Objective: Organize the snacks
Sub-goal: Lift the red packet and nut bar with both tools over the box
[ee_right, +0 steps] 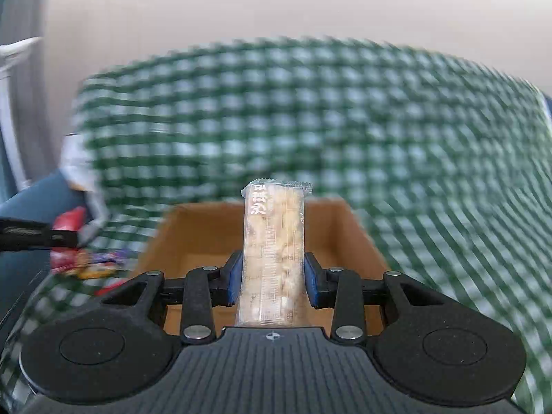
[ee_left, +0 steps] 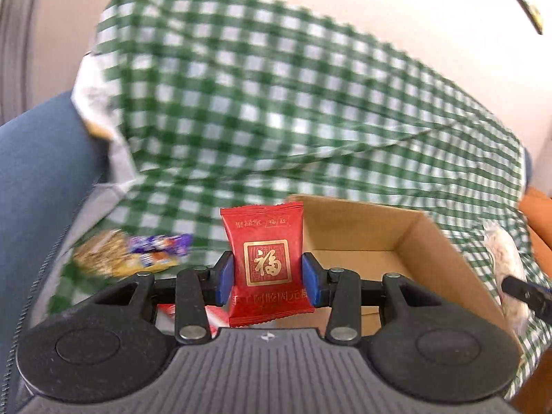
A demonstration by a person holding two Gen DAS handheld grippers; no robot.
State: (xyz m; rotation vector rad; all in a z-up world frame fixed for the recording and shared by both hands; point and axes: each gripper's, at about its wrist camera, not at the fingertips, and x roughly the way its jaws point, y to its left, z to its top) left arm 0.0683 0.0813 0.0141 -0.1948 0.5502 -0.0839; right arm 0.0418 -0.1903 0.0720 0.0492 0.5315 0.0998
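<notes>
Two tongs above checked cloth (ee_left: 276, 103), open box (ee_right: 193, 227) just ahead: left tongs (ee_left: 268, 277) clamp upright red packet (ee_left: 264, 255); right tongs (ee_right: 272, 283) clamp clear pale bar (ee_right: 274, 252)

- I see a green-and-white checked cloth (ee_left: 276, 103) draped over a rounded, bulky shape; it fills most of both wrist views, blurred in places.
- At the left I make out a blue upholstered surface (ee_left: 38, 179), which the cloth partly covers.
- Behind everything stands a plain pale wall (ee_right: 276, 3).
- At the right edge of the left wrist view, an orange surface (ee_left: 538, 207) peeks out beside the cloth.
</notes>
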